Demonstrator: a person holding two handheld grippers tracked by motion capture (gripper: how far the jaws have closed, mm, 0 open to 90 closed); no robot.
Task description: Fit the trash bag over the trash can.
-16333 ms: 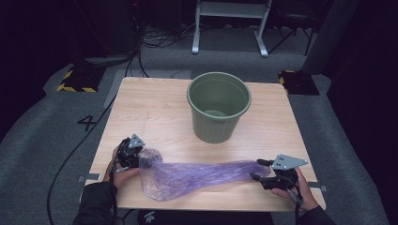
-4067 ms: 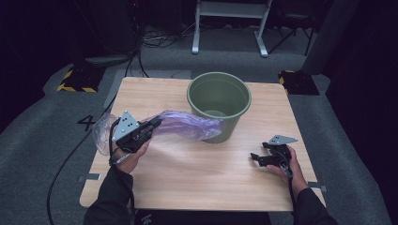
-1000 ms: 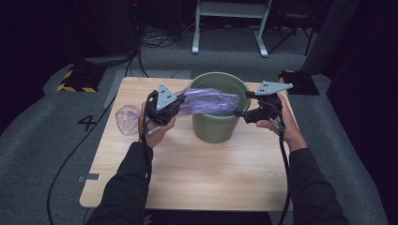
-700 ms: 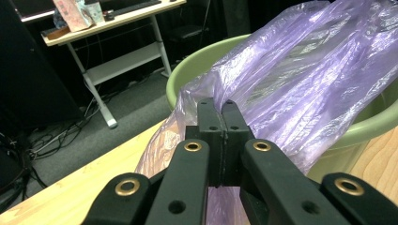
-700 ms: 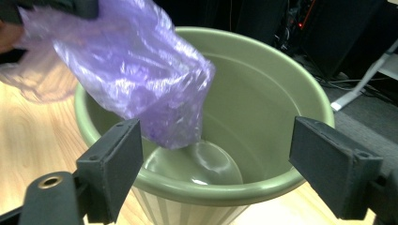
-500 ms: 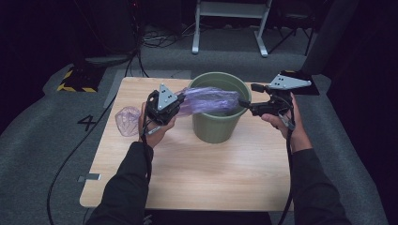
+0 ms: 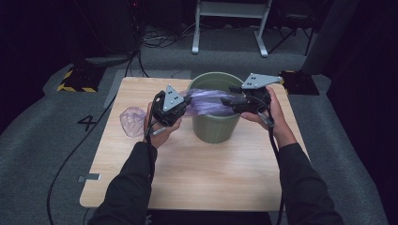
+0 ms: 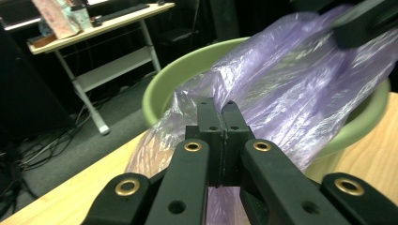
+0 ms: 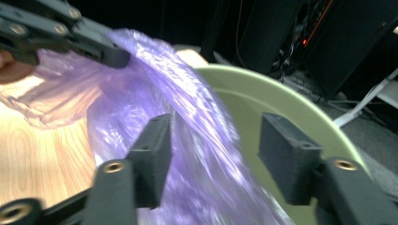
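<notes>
The person wears black long sleeves that reach to the wrists. Each hand carries a black claw topped by a grey three-cornered plate dotted with small dark marks. A thin black cable trails back from each along the forearm. Seen close, the left claw has two matte black jaws on flat linkage arms joined by brass-coloured rivets, with small screw holes in the pads. The right claw has the same blocky black pads, dark arms and brass rivets.
</notes>
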